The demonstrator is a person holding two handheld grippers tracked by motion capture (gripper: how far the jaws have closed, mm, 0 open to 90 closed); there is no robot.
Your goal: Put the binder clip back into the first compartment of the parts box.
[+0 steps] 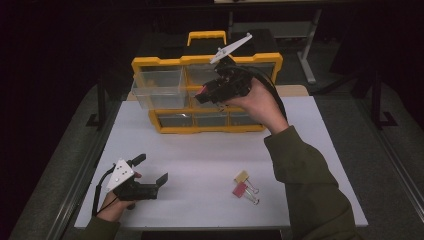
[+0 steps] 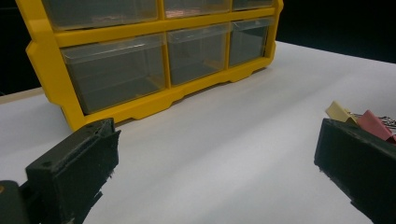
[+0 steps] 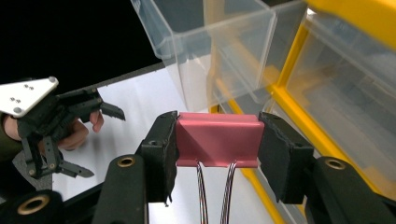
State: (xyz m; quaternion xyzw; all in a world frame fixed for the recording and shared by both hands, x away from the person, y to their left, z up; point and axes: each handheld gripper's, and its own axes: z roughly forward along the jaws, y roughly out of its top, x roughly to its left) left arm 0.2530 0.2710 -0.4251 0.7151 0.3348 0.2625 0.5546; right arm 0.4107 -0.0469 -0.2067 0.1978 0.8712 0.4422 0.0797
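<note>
Our pink binder clip (image 3: 217, 139) sits pinched crosswise in the right tongs (image 3: 217, 144), wire handles trailing back, with the pulled-out clear drawer (image 3: 210, 44) just ahead and above, while the left tongs (image 2: 215, 163) rest spread over the bench (image 2: 224, 140).

Matt pink metal binder clip (image 3: 217, 139), clear glossy plastic drawer (image 3: 210, 42)

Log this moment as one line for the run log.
right gripper: shut on pink binder clip, raised beside pulled-out clear drawer | left gripper: open, low over table | two clips left
</note>
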